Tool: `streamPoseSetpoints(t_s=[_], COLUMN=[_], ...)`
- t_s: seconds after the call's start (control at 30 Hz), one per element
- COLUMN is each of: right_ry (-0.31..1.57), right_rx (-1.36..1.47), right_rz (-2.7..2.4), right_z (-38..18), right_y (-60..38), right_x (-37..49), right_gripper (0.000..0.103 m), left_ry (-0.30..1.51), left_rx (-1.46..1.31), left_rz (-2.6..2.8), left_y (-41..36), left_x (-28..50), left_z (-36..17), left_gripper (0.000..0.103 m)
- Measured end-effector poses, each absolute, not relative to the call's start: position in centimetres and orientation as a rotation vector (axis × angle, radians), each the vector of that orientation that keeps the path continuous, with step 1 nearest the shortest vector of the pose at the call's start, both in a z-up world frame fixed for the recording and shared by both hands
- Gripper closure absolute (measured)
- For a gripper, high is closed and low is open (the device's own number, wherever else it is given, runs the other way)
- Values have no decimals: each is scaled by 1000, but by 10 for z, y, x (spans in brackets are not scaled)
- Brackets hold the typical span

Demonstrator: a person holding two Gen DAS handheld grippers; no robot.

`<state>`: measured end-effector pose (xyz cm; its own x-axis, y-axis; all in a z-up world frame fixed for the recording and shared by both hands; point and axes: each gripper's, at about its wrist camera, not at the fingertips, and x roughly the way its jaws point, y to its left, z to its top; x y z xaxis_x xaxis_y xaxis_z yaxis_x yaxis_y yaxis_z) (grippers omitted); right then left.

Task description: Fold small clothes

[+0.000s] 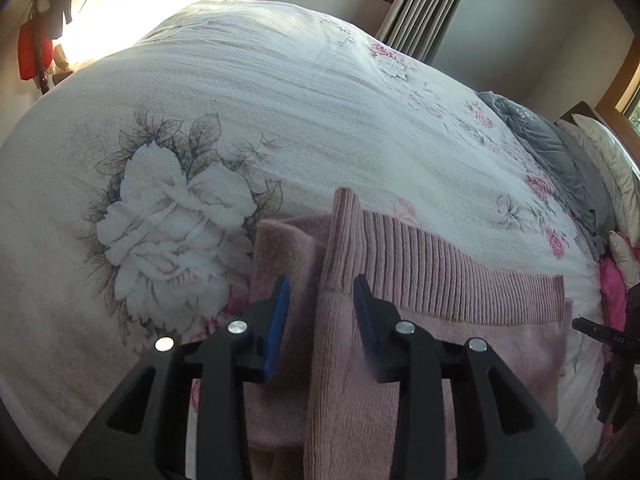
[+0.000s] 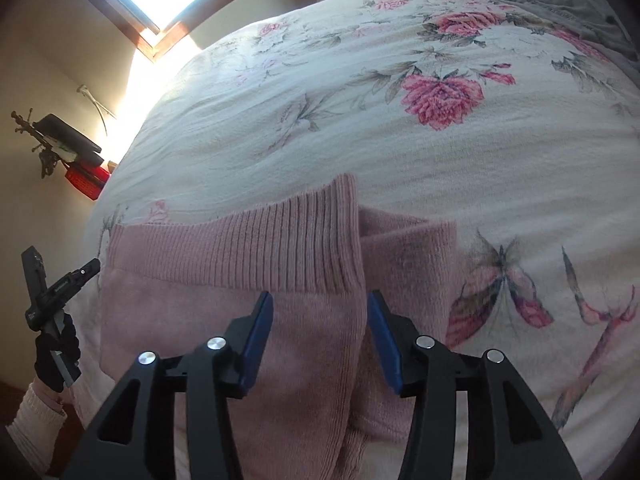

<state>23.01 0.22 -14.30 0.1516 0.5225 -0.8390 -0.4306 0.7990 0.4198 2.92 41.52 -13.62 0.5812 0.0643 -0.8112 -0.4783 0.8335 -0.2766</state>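
1. The pink ribbed knit garment (image 1: 420,276) lies on the floral bedspread (image 1: 280,100).
2. Left claw (image 1: 322,304) and right claw (image 2: 320,320) both gape, released, straddling raised folds.
3. Risk: clenching one layer only could skew the fold.

"D&S" on the right gripper (image 1: 612,338)

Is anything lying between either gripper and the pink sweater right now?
Nothing visible. The left gripper and right gripper both sit open directly over the pink sweater on the floral bedspread, with only knit fabric between their fingers.
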Motion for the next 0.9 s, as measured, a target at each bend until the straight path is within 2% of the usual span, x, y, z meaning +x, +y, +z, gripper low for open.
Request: streamPoseSetpoints(t_s=[0.27, 0.37, 0.43, 0.47, 0.5, 0.57, 0.6, 0.73, 0.9], right_ry=[1407, 1436, 1456, 1455, 1454, 1449, 1439, 1411, 1446], right_rx=[142, 122, 115, 101, 98, 104, 95, 83, 41], right_rz=[691, 695, 690, 686, 692, 708, 715, 743, 694], right_z=[-182, -195, -201, -201, -199, -191, -184, -163, -181], right_y=[-41, -41, -39, -39, -38, -38, -39, -42, -45], right_x=[140, 128, 127, 128, 129, 131, 131, 125, 124], right_gripper=[53, 54, 66, 71, 81, 87, 95, 96, 96], left_ry=[1053, 1096, 1093, 1094, 1100, 1111, 1111, 1101, 1130], left_rx=[-520, -544, -546, -552, -561, -561, -559, -550, -506], left_rz=[299, 317, 324, 319, 311, 308, 304, 293, 310], left_y=[364, 355, 352, 351, 351, 351, 351, 353, 354], left_x=[-46, -56, -59, -59, -58, -55, -55, -61, -64], left_z=[-166, -182, -185, -185, -185, -181, -178, -166, -179], left_gripper=[66, 70, 77, 88, 96, 96, 96, 96, 96])
